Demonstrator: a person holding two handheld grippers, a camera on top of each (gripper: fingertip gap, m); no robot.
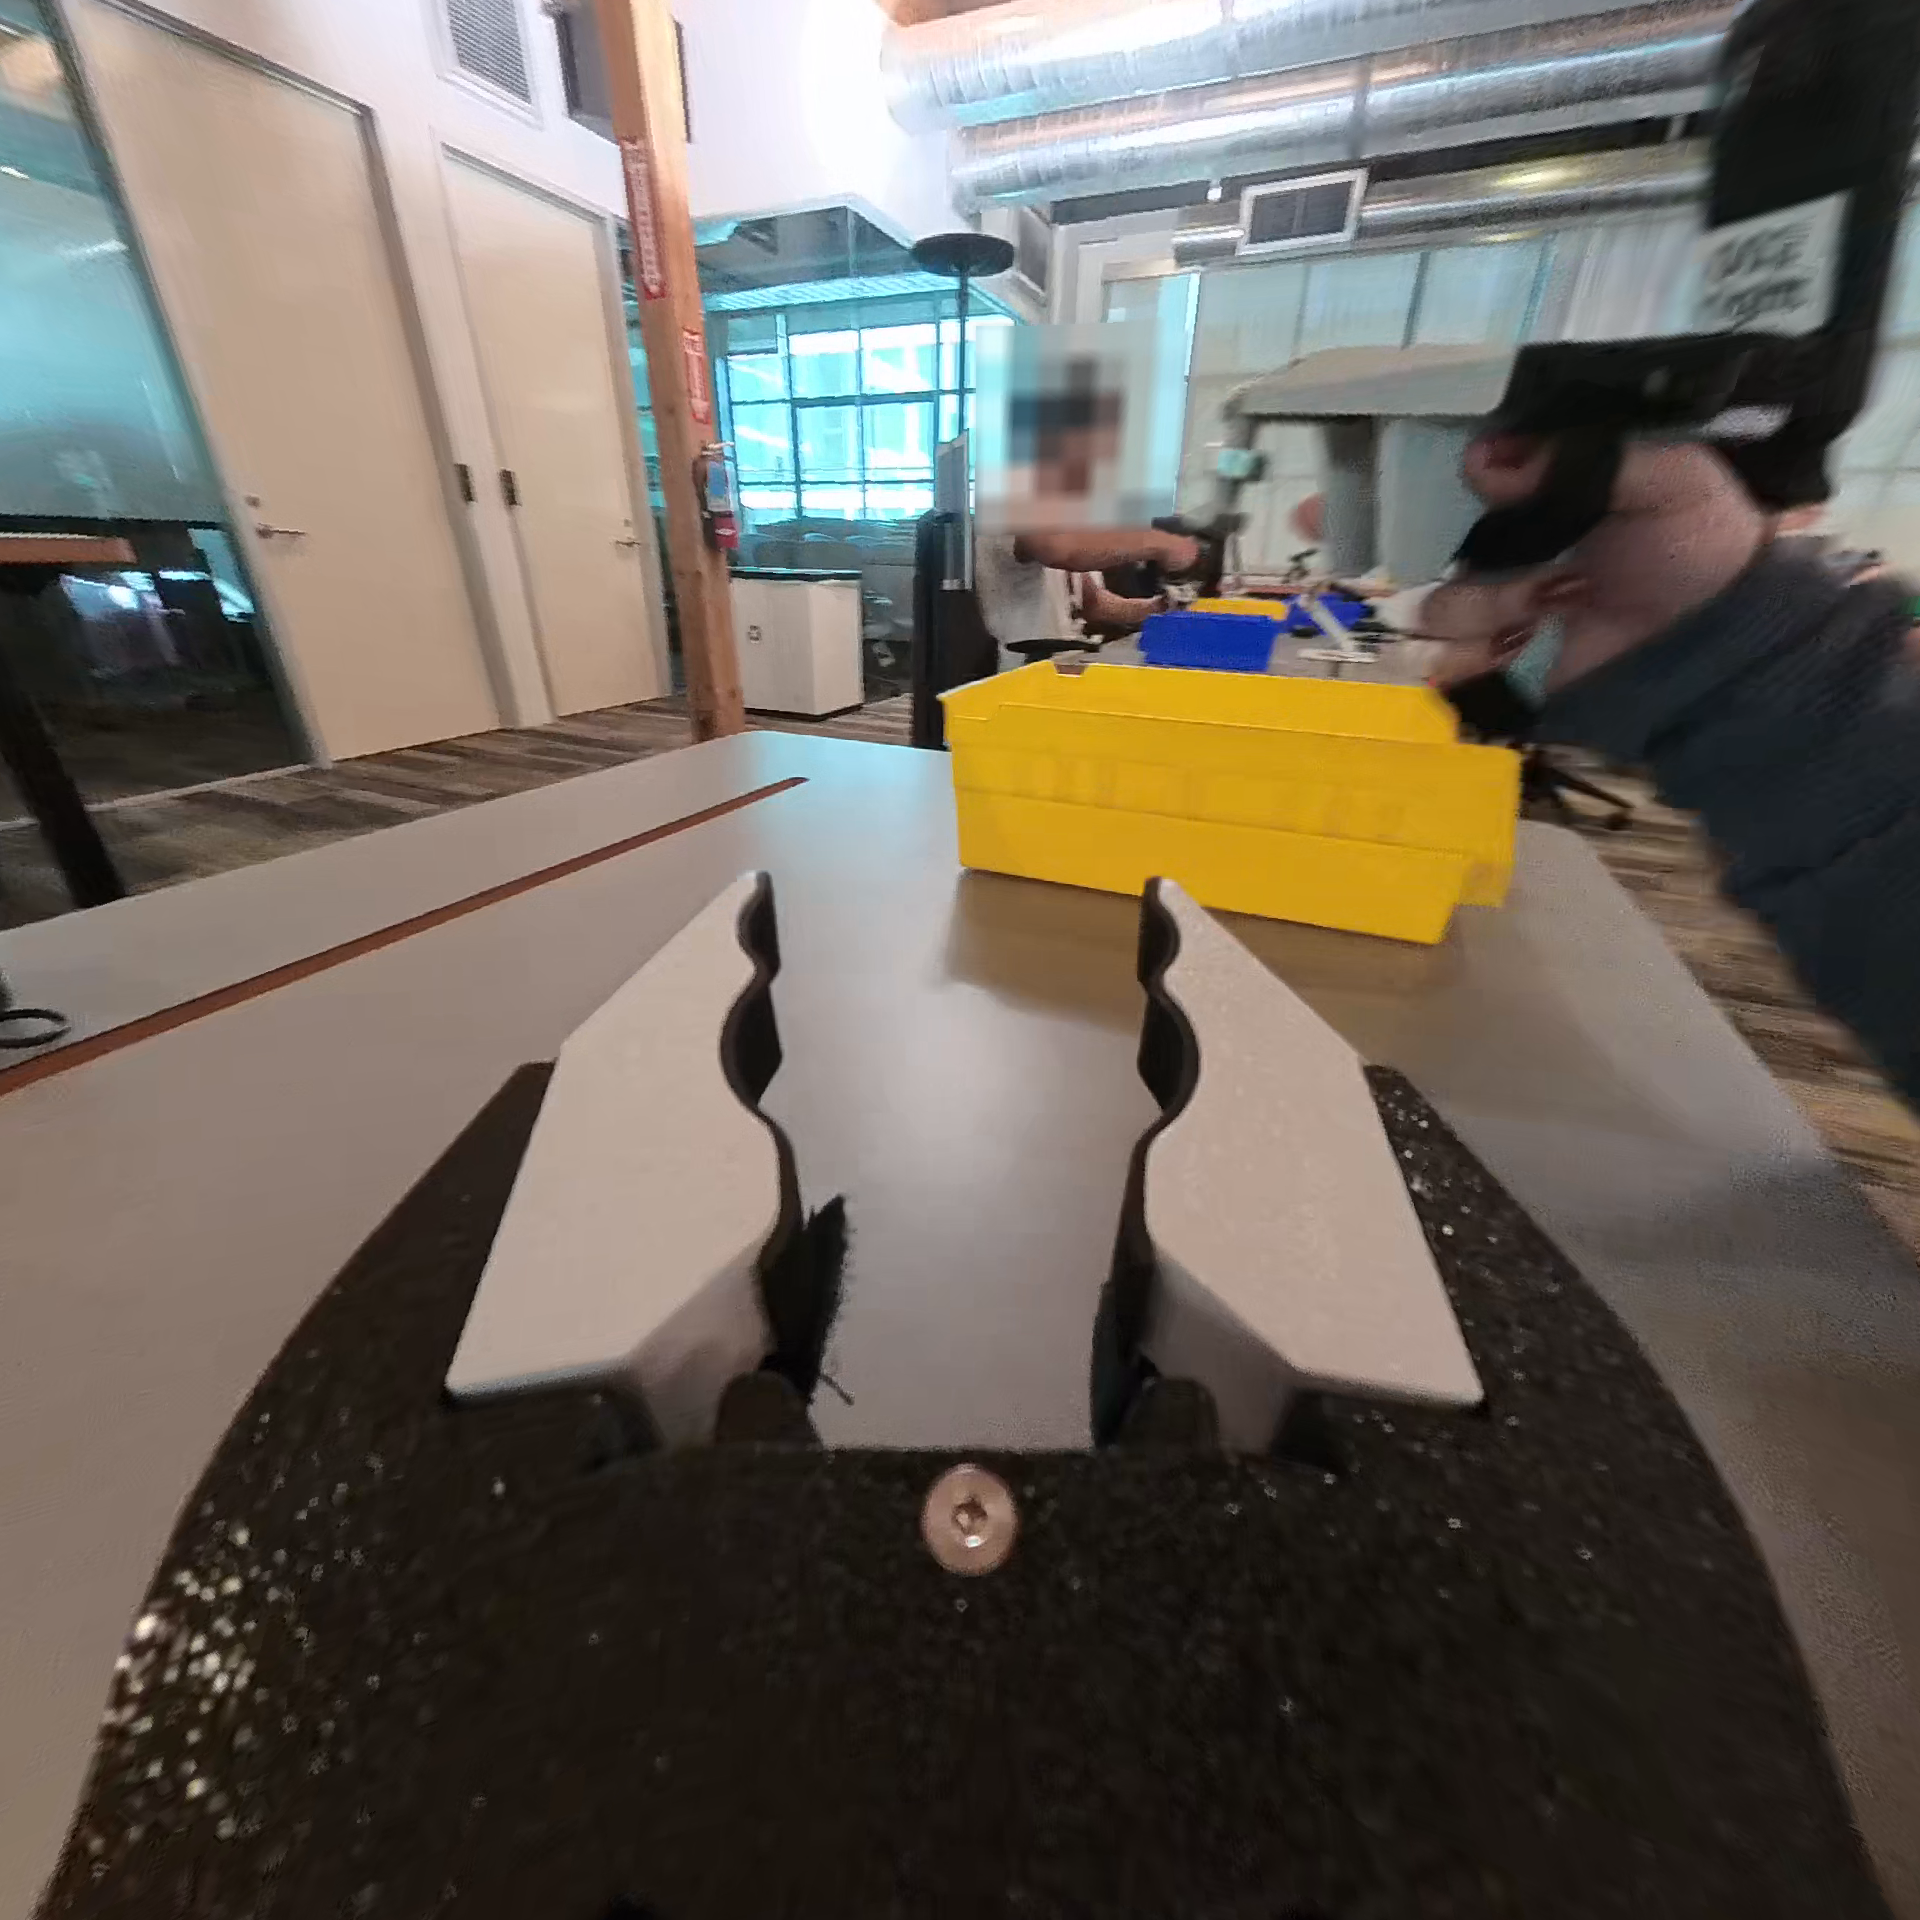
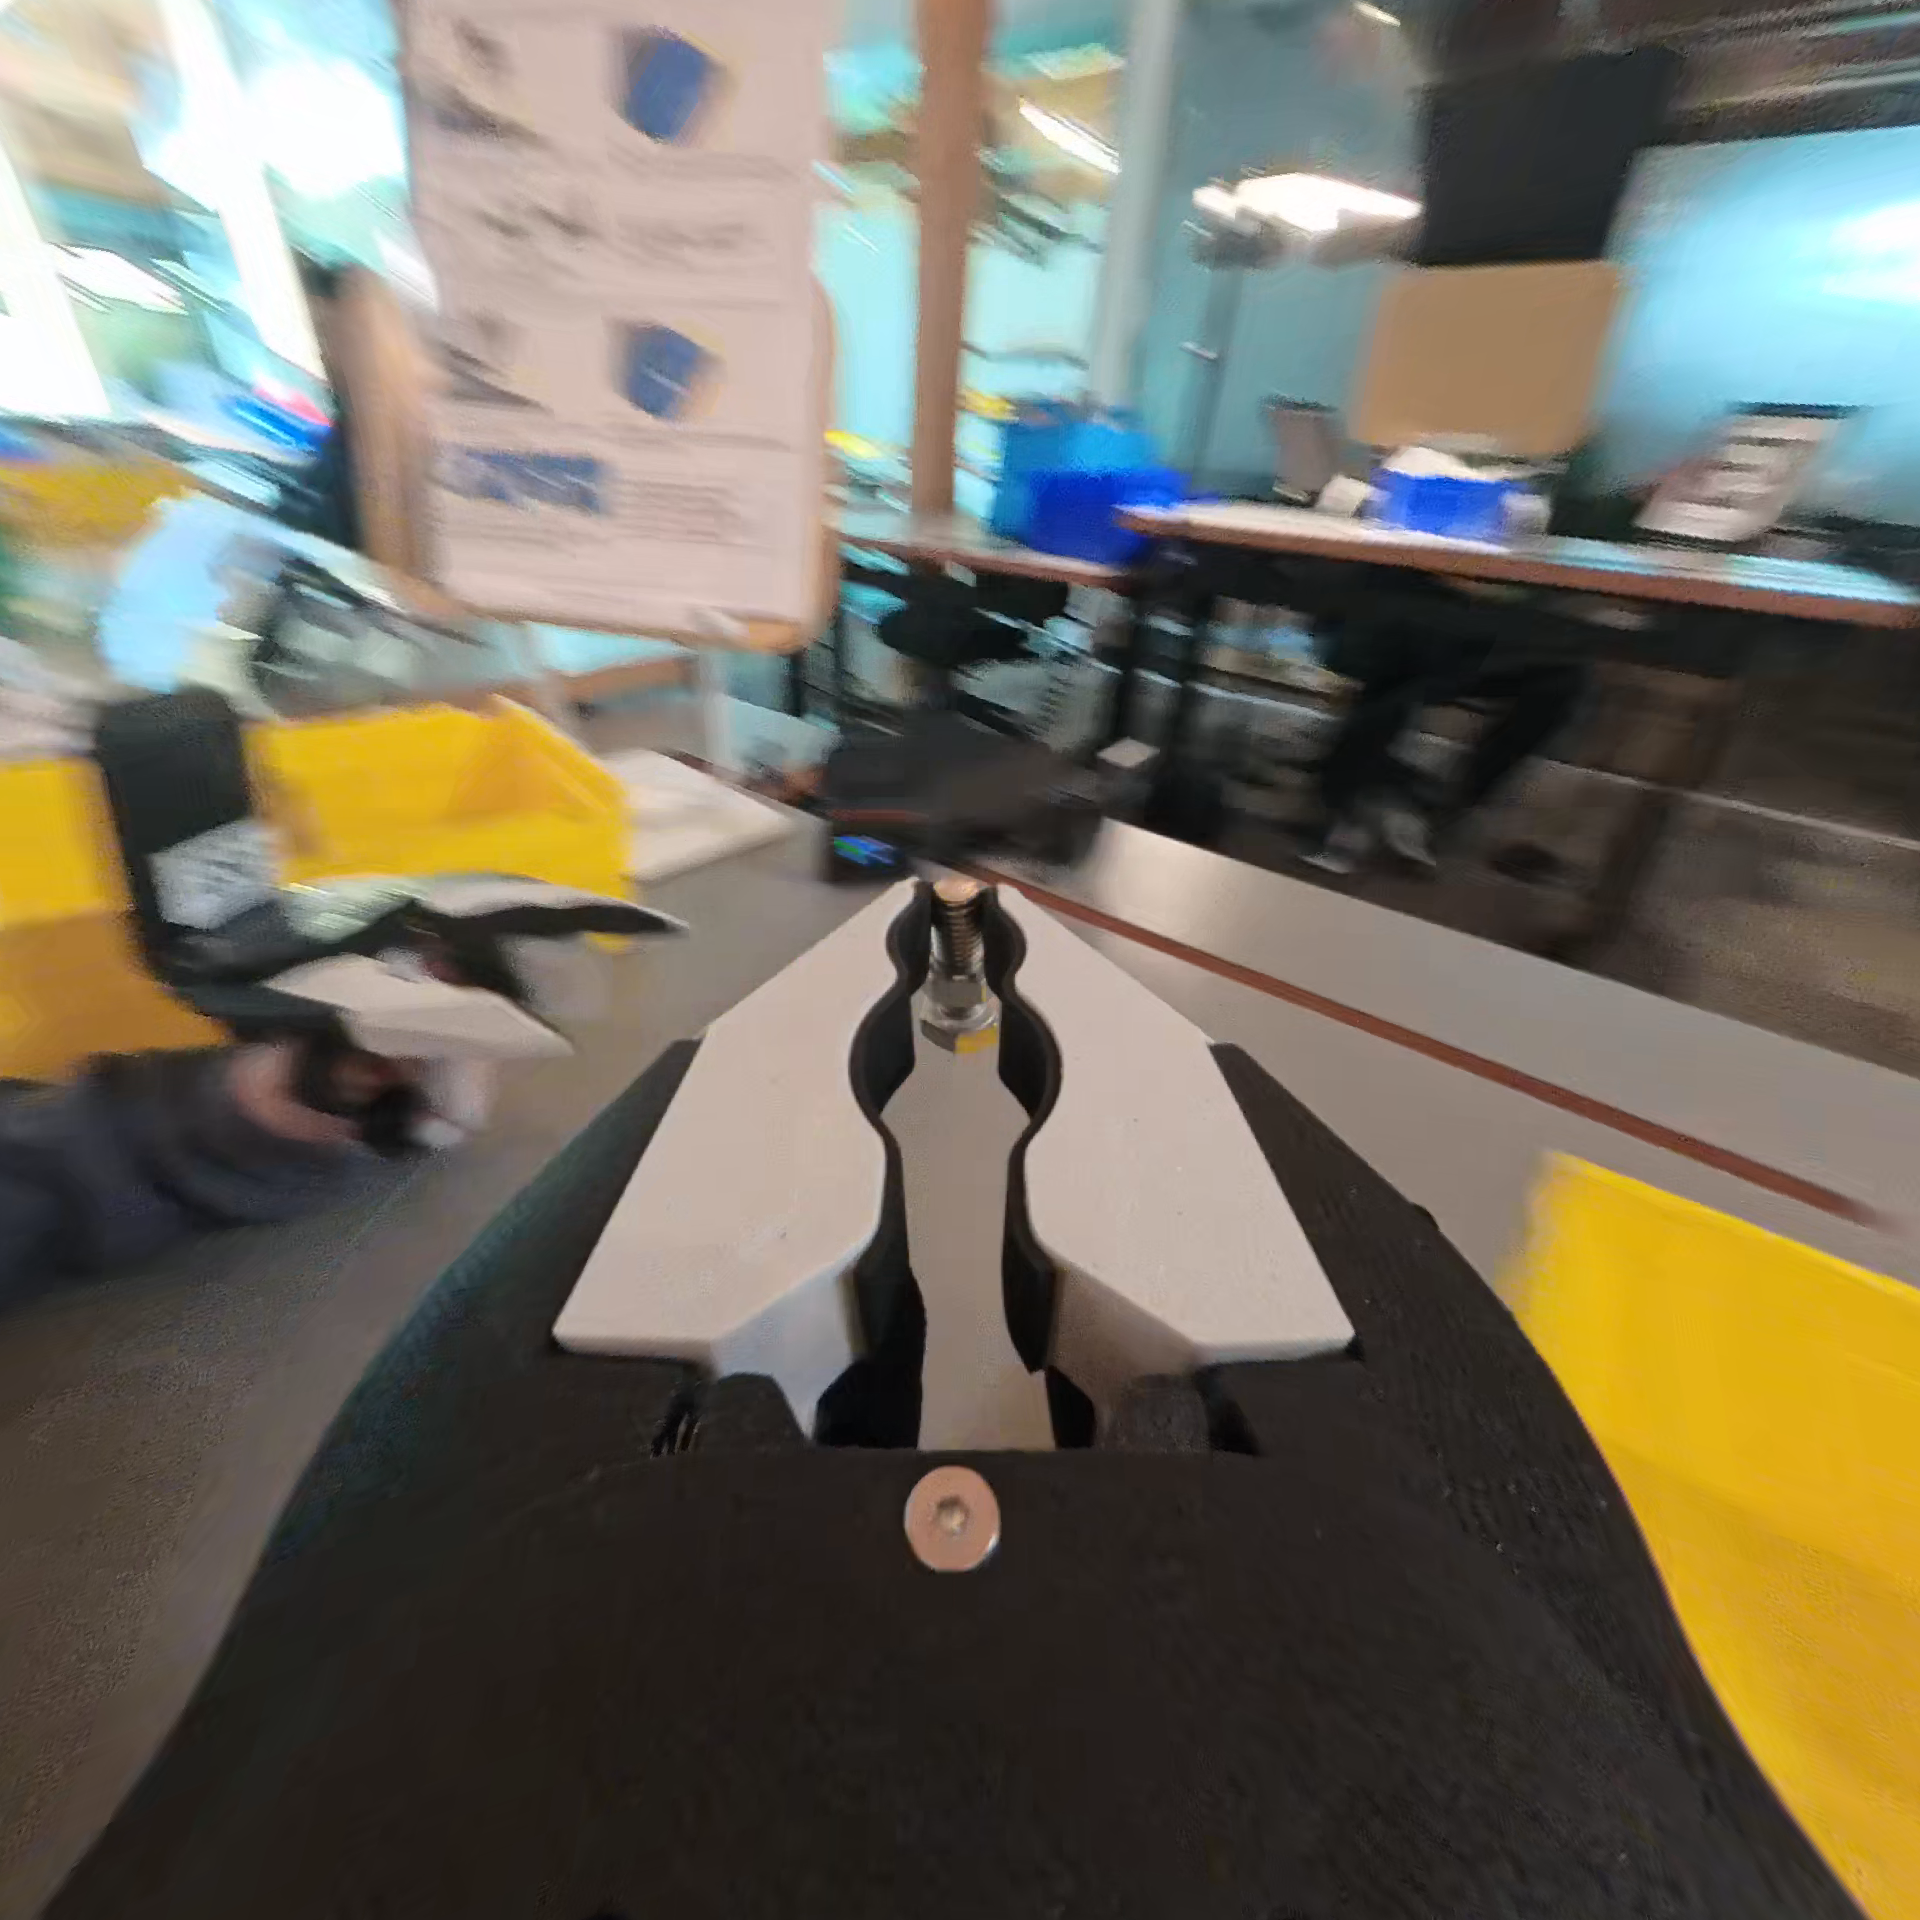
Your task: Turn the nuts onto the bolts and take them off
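Observation:
My right gripper (image 2: 956, 899) is shut on a silver bolt (image 2: 951, 940), which stands upright between the fingertips. A silver nut (image 2: 956, 1013) sits on the bolt's threads at its lower end. My left gripper (image 1: 956, 894) is open and empty, low over the grey table (image 1: 312, 1143). It also shows blurred at the left of the right wrist view (image 2: 623, 982), jaws apart. The black body of the right gripper (image 1: 1808, 260) shows blurred at the upper right of the left wrist view, held in a hand.
A yellow bin (image 1: 1226, 800) stands on the table ahead of my left gripper. In the right wrist view, one yellow bin (image 2: 1714, 1455) is close at lower right and another (image 2: 447, 779) at the left. A person works at a far table with blue bins (image 1: 1210, 636). Left tips to right tips: about 20 cm.

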